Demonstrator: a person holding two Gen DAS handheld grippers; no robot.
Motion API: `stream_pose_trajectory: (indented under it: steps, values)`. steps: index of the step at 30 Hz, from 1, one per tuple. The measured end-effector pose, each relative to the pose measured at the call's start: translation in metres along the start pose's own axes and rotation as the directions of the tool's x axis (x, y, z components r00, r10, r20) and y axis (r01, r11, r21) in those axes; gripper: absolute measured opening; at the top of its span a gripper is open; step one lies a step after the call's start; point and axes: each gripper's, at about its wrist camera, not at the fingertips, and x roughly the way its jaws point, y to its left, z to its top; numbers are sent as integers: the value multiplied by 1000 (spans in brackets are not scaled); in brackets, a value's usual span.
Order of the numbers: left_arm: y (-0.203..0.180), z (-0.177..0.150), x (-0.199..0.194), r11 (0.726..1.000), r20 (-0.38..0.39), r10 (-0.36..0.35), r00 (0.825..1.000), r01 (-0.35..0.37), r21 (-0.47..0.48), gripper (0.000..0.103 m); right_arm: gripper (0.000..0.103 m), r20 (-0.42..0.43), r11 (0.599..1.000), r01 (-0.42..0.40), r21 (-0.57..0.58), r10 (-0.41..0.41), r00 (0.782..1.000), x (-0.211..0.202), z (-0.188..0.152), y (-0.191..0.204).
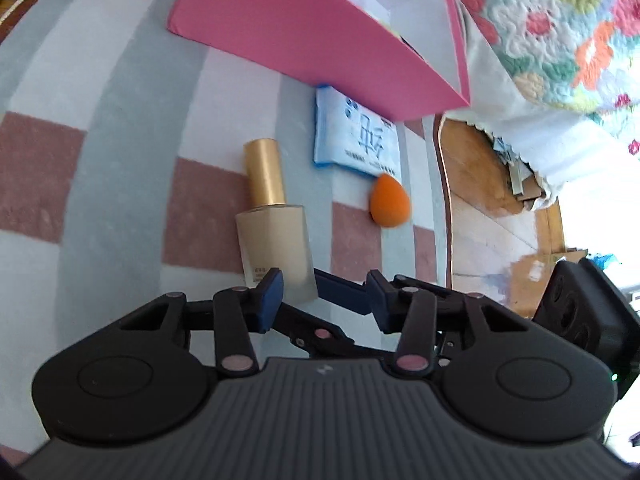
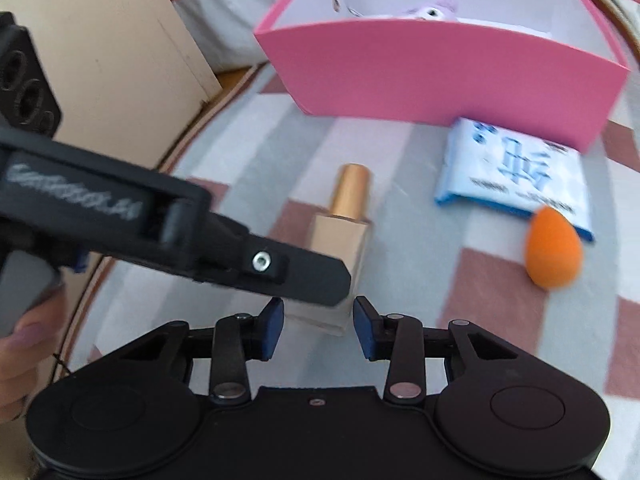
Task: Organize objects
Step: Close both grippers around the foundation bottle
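Before the pink box (image 1: 280, 28), on the rug: left tongs (image 1: 324, 292) half-spread beside the foundation bottle (image 1: 272, 240); right tongs (image 2: 318, 312) pinching its base. Likely risk: crowded tongs clash, and the slick glass slips.

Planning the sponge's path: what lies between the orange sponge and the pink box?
A blue-and-white packet lies flat on the rug between orange sponge and pink box; both wrist views show it.
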Motion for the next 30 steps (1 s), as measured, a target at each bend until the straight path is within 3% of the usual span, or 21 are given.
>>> stream_pose_trajectory:
  steps: [6,9,15,18,23,26,30]
  values:
    - [0,-1,5,1000,21,11,1000,-11,-10,43,47,7,1000,3,30,-4,1000,12,1,-7]
    - [5,-1,3,999,42,39,998,-38,-14,43,42,48,999,-8,41,6,999,12,0,-9]
    - [15,-1,12,995,41,101,994,-100,-18,43,41,74,985,-80,153,70,995,9,-2,-24]
    - [18,-3,18,994,45,104,994,-104,-17,50,41,80,976,-108,191,94,992,8,-3,-29]
    - [13,-5,23,995,71,102,992,-101,-10,53,41,80,930,-193,312,177,981,10,-5,-45]
    - [8,-8,26,995,65,96,993,-97,3,47,41,78,935,-189,299,174,982,9,-8,-40]
    - [-2,-19,24,986,69,152,986,-156,50,43,41,63,954,-158,255,147,987,6,-13,-29]
